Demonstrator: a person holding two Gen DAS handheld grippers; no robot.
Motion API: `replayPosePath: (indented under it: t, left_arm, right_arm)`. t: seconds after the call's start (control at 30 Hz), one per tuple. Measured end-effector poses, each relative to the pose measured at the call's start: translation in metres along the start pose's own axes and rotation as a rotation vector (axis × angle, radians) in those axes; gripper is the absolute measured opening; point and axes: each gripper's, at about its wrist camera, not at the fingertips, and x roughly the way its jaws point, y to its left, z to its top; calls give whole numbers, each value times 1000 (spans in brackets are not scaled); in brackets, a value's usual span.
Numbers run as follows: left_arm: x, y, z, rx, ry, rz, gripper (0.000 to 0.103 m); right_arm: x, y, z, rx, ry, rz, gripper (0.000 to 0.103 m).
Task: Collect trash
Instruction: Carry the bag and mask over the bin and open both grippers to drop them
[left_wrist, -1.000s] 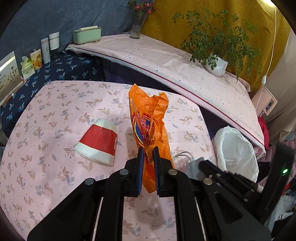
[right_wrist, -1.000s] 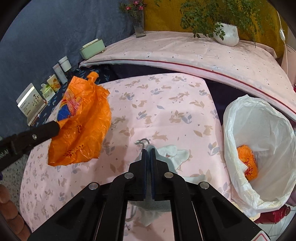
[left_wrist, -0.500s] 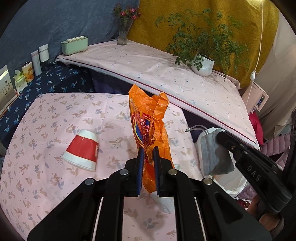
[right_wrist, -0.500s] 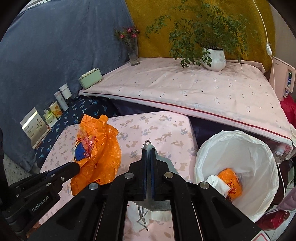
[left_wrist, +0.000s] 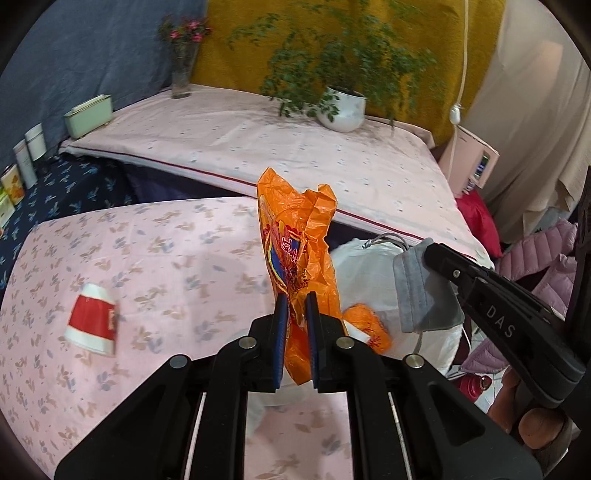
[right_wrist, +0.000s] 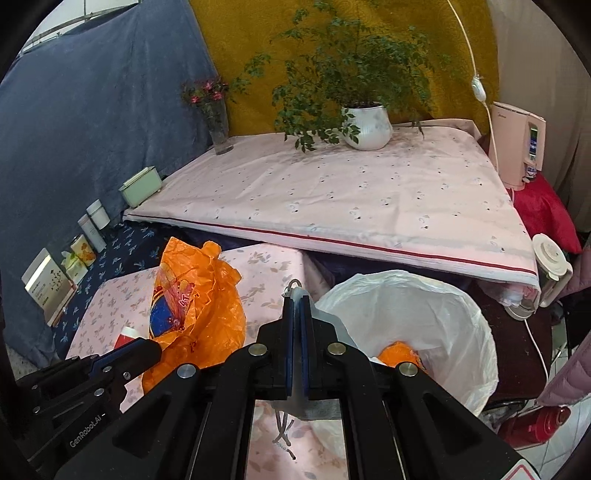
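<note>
Moved: both grippers have swung from over the floral table toward the bin; the bin's mouth now fills the right wrist view.
Left gripper (left_wrist: 295, 325): clenched on the orange plastic bag (left_wrist: 295, 251), held upright above the table edge, just beside the bin.
Right gripper (right_wrist: 295, 332): clamped on the grey face mask (left_wrist: 417, 291), which hangs over the white bin liner (right_wrist: 461, 314).
Bin contents: orange crumpled wrapper (right_wrist: 400, 356) already inside.
Table (left_wrist: 166, 258): red-and-white paper cup (left_wrist: 94, 323) on its side, uncollected.
Technique: bring each piece fully over the opening before letting go; the bag is light and may catch the rim.
Beyond: potted plant (right_wrist: 365, 125) on the raised surface.
</note>
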Motion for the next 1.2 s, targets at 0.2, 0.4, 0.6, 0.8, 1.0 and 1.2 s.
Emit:
replayPosePath:
  t: [0.2, 0.4, 0.6, 0.8, 1.0, 1.2]
  left_arm:
    - [21, -43, 0, 64, 31, -53, 10]
    - [38, -69, 0, 85, 48, -108, 21]
    - [45, -74, 0, 85, 46, -76, 34]
    - [46, -65, -2, 66, 49, -51, 34]
    - [44, -58, -3, 64, 39, -22, 34]
    - [44, -49, -5, 54, 38, -4, 34]
  right_arm:
    - [-4, -45, 1, 51, -2, -57, 4]
    - [-7, -78, -4, 91, 0, -95, 4]
    - [-5, -93, -8, 108, 6, -111, 4]
    - [0, -94, -10, 111, 14, -107, 4]
    - [5, -88, -10, 102, 21, -98, 4]
    - [11, -79, -10, 86, 32, -97, 4]
